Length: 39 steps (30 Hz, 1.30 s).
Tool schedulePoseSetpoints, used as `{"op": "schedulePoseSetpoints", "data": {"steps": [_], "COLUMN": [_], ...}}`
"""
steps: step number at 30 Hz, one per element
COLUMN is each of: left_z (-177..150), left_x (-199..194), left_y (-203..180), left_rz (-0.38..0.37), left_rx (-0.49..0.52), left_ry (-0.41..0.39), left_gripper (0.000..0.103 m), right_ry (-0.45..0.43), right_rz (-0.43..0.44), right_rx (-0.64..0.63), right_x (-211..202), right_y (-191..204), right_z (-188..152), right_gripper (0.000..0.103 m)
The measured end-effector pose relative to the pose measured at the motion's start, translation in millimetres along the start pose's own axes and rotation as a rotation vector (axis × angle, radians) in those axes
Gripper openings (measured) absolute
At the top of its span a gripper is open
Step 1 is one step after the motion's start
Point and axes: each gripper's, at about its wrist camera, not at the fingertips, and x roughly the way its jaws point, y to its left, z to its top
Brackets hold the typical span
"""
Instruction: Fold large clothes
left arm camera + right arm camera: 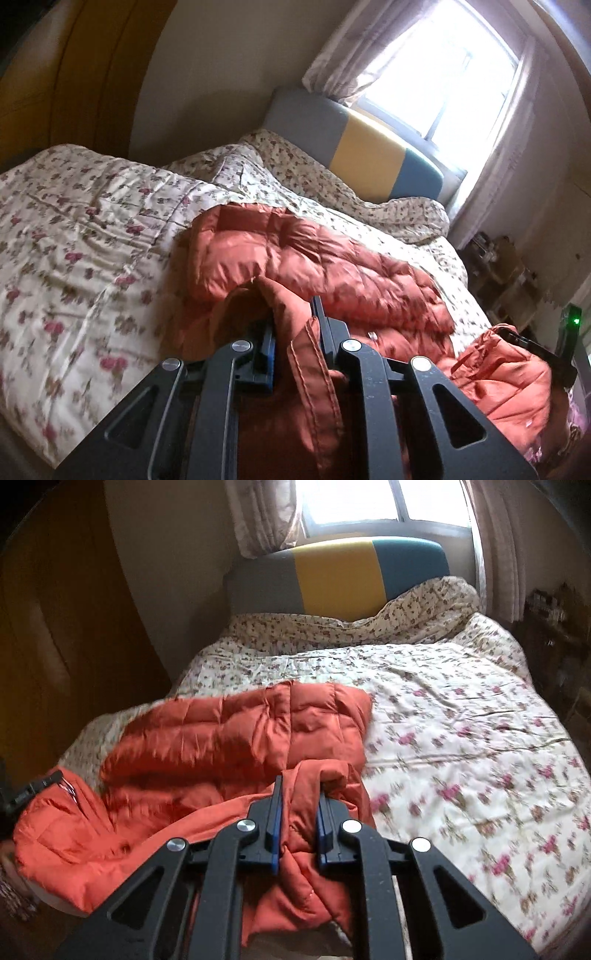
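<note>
An orange quilted puffer jacket [314, 258] lies across the near part of a bed with a floral cover [74, 240]. My left gripper [293, 310] is shut on a stitched edge of the jacket, and the cloth bunches up between its fingers. In the right wrist view the same jacket [221, 731] spreads to the left. My right gripper [301, 786] is shut on a thick fold of it, lifted off the floral cover [461, 720]. Each view shows the other gripper at its edge, gripping another part of the jacket: the right gripper [535, 350] and the left gripper [33, 790].
A grey, yellow and blue headboard [332, 576] stands at the far end under a bright curtained window [351, 502]. A wooden wardrobe [55, 627] runs along the left of the bed. Cluttered boxes [498, 266] sit on the floor at its right.
</note>
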Motion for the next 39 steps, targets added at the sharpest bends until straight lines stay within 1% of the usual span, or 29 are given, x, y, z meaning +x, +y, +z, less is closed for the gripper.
{"op": "schedulePoseSetpoints", "data": {"steps": [4,9,15,18,21,22,23,24,25,26,27,28,29,30,32,33,34,35,37,39], "left_z": [19,39,60,68,75,78,80,82,84,86,87,88,88,89,89,89,91,92,95,95], "left_x": [26,62,106,124,139,141,143,144,144,145,145,144,143,140,135,130,124,117,104,92], "left_y": [7,24,40,45,51,54,57,60,64,67,71,78,81,85,91,95,99,103,111,116], "left_rz": [0.020,0.043,0.089,0.100,0.105,0.096,0.089,0.080,0.067,0.049,0.025,-0.008,-0.022,-0.039,-0.075,-0.093,-0.096,-0.102,-0.098,-0.088], "left_rx": [-0.015,-0.071,-0.127,-0.137,-0.142,-0.156,-0.168,-0.183,-0.203,-0.227,-0.253,-0.297,-0.321,-0.347,-0.390,-0.411,-0.426,-0.441,-0.458,-0.428], "left_ry": [0.008,0.032,0.072,0.093,0.126,0.130,0.132,0.133,0.132,0.132,0.132,0.132,0.129,0.121,0.103,0.078,0.048,0.021,-0.010,-0.038], "left_gripper": [0.016,0.016,0.016,0.016,0.016,0.016,0.018,0.018,0.021,0.023,0.024,0.026,0.027,0.027,0.032,0.034,0.041,0.052,0.063,0.066], "right_ry": [0.019,0.045,0.096,0.114,0.081,0.066,0.043,0.012,-0.011,-0.045,-0.072,-0.106,-0.136,-0.158,-0.181,-0.187,-0.191,-0.190,-0.186,-0.173], "right_rz": [0.017,0.020,0.028,0.060,0.142,0.165,0.192,0.204,0.208,0.212,0.216,0.213,0.196,0.178,0.168,0.163,0.150,0.140,0.126,0.128], "right_rx": [0.049,0.124,0.238,0.321,0.426,0.447,0.468,0.476,0.475,0.470,0.467,0.462,0.448,0.427,0.392,0.375,0.339,0.301,0.221,0.127], "right_x": [30,72,120,138,149,149,148,146,143,138,134,128,122,117,108,104,100,96,91,87], "right_y": [-6,-19,-42,-58,-75,-79,-83,-86,-88,-89,-91,-92,-93,-93,-94,-92,-89,-85,-75,-63], "right_z": [24,47,63,65,64,64,63,62,63,63,63,63,63,63,64,64,64,62,58,53], "right_gripper": [0.013,0.013,0.013,0.017,0.031,0.041,0.049,0.051,0.057,0.065,0.069,0.078,0.081,0.081,0.082,0.082,0.083,0.085,0.085,0.086]}}
